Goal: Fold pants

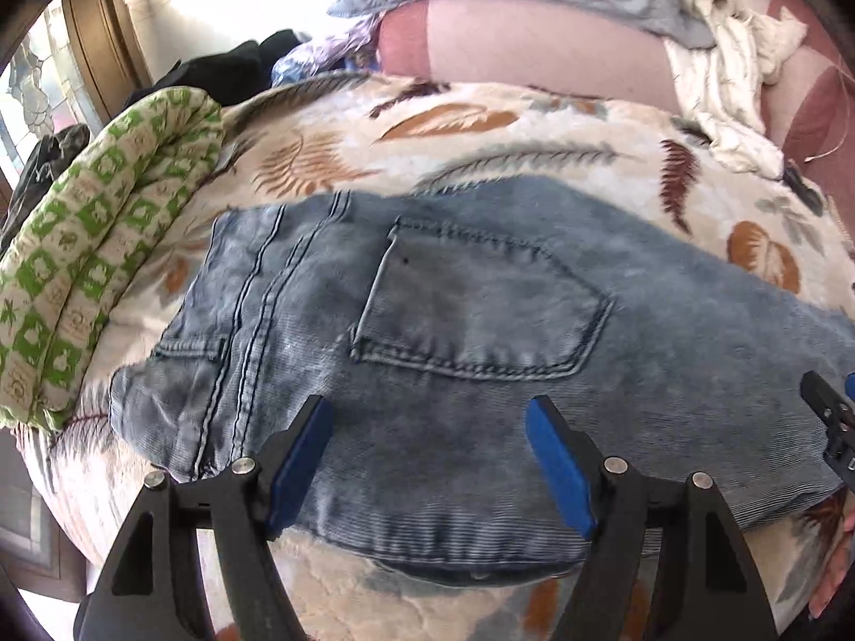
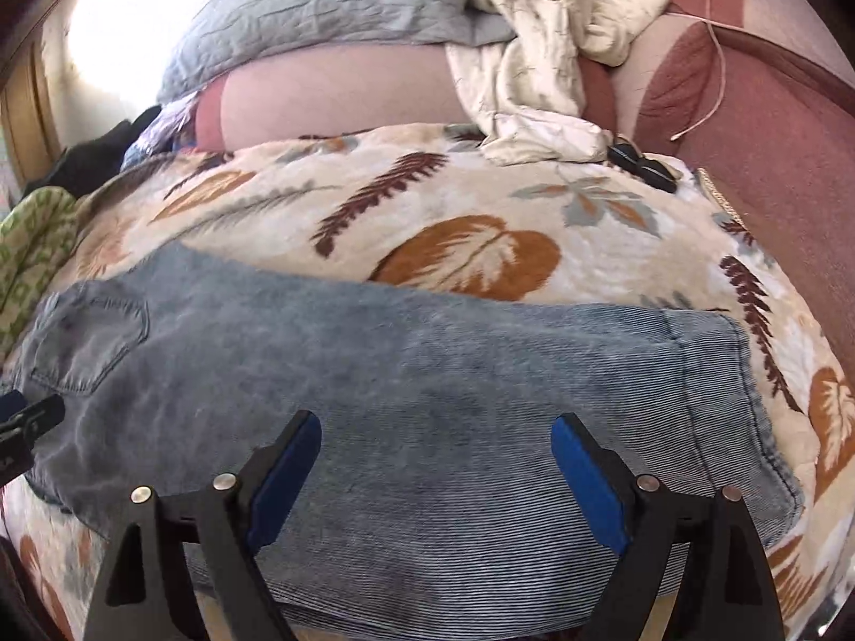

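Faded blue jeans (image 1: 454, 331) lie flat on a leaf-print blanket (image 1: 481, 139), folded lengthwise, back pocket (image 1: 481, 304) up, waistband to the left. In the right wrist view the jeans (image 2: 427, 374) stretch to the right, hem end (image 2: 737, 400) at the right. My left gripper (image 1: 430, 464) is open and empty, just above the seat near the near edge. My right gripper (image 2: 435, 473) is open and empty above the leg part. The right gripper's tip shows at the left wrist view's right edge (image 1: 828, 416); the left gripper's tip shows at the right wrist view's left edge (image 2: 26, 422).
A folded green-and-cream quilt (image 1: 91, 267) lies left of the jeans. A grey pillow (image 2: 320, 16), crumpled white cloth (image 2: 534, 69) and a small black object (image 2: 641, 165) lie behind. A maroon bedsheet (image 2: 775, 160) lies at the right, dark clothes (image 1: 230, 69) at back left.
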`<state>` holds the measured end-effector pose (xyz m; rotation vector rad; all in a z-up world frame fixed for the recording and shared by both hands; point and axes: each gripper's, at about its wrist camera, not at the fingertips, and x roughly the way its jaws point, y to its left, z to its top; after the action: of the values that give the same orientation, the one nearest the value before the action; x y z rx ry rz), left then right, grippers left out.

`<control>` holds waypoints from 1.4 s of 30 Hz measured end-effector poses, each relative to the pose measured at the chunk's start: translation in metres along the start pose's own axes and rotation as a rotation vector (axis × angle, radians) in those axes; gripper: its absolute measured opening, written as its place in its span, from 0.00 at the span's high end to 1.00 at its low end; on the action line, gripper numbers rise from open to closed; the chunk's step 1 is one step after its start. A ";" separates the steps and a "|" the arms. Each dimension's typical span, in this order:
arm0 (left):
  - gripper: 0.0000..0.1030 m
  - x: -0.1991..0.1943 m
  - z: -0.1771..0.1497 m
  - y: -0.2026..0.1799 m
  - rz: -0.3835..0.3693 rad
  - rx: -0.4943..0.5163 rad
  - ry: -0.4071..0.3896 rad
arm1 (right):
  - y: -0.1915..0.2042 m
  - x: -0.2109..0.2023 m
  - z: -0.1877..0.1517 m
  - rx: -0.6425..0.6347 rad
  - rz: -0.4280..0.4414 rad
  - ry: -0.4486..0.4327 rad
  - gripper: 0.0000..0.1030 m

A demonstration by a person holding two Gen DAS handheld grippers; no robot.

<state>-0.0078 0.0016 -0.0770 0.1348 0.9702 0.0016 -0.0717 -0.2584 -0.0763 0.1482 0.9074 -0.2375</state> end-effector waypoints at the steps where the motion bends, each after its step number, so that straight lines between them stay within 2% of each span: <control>1: 0.26 0.002 -0.002 0.000 0.001 0.001 0.001 | 0.002 0.002 -0.001 -0.002 0.004 0.009 0.13; 5: 0.26 0.007 -0.005 -0.002 0.006 0.015 0.004 | 0.003 0.009 -0.005 0.005 0.022 0.052 0.13; 10: 0.26 0.013 -0.008 -0.003 0.003 0.032 0.013 | 0.006 0.020 -0.009 -0.025 -0.009 0.092 0.13; 25: 0.25 0.017 -0.017 -0.001 -0.031 0.067 -0.016 | 0.011 0.028 -0.013 -0.041 -0.039 0.081 0.11; 32: 0.25 0.001 -0.015 0.007 -0.061 0.052 -0.089 | 0.011 0.026 -0.014 -0.044 -0.036 0.072 0.11; 38: 0.25 -0.009 0.006 0.027 -0.028 0.031 -0.195 | 0.010 0.021 -0.010 -0.046 -0.032 0.062 0.11; 42: 0.25 -0.003 0.017 0.052 -0.018 -0.035 -0.208 | 0.013 0.010 0.004 -0.041 0.006 0.020 0.11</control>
<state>0.0072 0.0516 -0.0590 0.0919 0.7631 -0.0119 -0.0591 -0.2484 -0.0813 0.1157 0.9313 -0.2116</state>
